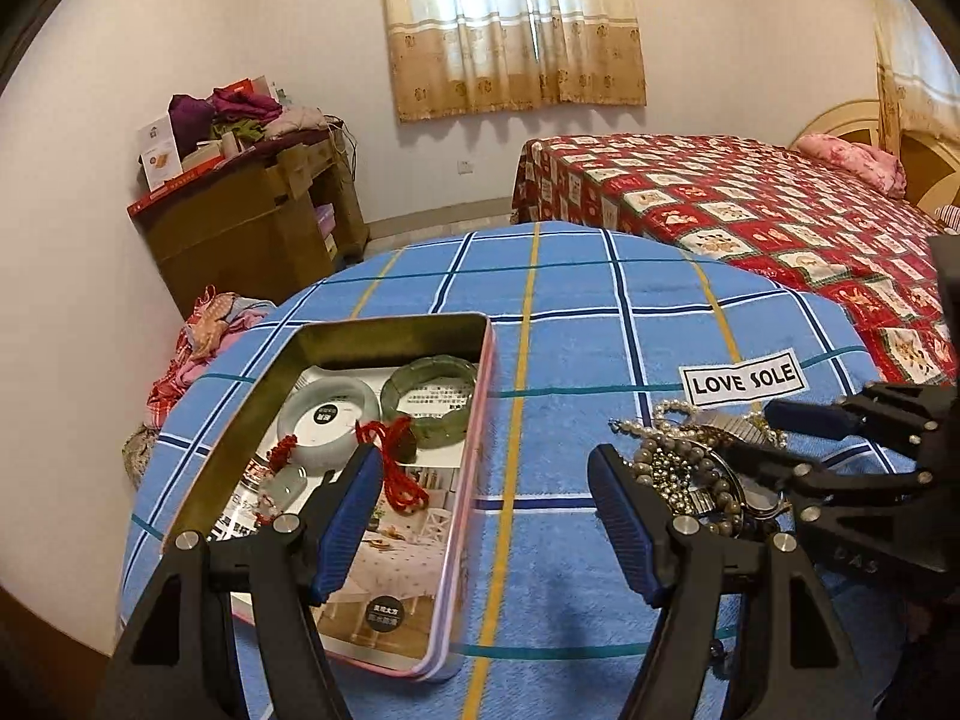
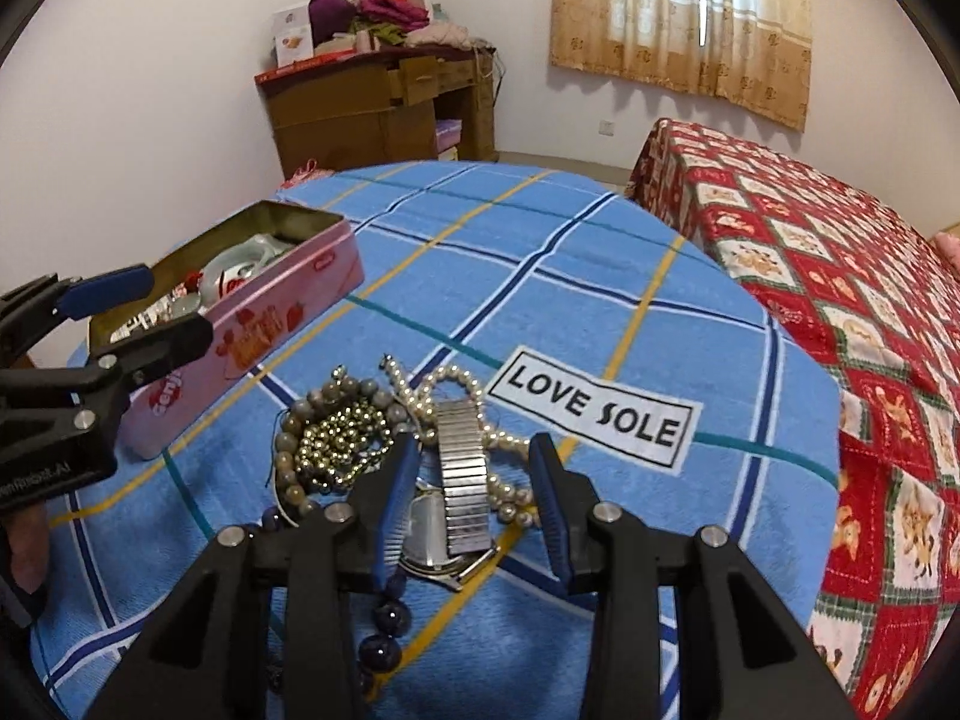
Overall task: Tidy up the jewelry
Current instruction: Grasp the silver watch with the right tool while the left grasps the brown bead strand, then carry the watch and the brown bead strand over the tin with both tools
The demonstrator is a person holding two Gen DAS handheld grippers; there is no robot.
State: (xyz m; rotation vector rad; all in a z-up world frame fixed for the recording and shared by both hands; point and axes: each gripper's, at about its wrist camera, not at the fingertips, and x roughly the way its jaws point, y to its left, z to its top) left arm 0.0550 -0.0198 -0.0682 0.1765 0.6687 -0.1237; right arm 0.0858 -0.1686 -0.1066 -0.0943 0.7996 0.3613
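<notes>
An open pink tin (image 1: 468, 480) (image 2: 270, 324) lies on the blue checked cloth and holds a pale bangle (image 1: 327, 420), a green bangle (image 1: 429, 399) and red-corded pendants (image 1: 396, 468). My left gripper (image 1: 486, 480) is open and empty, its left finger over the tin. A jewelry pile (image 1: 690, 456) lies to the right: a silver watch (image 2: 459, 492), a pearl strand (image 2: 450, 390), a gold bead chain (image 2: 336, 444), grey beads (image 2: 288, 456) and dark blue beads (image 2: 384, 630). My right gripper (image 2: 474, 456) is open, its fingers either side of the watch band.
A "LOVE SOLE" label (image 2: 594, 414) lies on the cloth behind the pile. A bed with a red patterned cover (image 1: 750, 210) stands to the right. A cluttered wooden desk (image 1: 252, 222) stands by the far wall. The round table's edge (image 1: 144, 480) is close on the left.
</notes>
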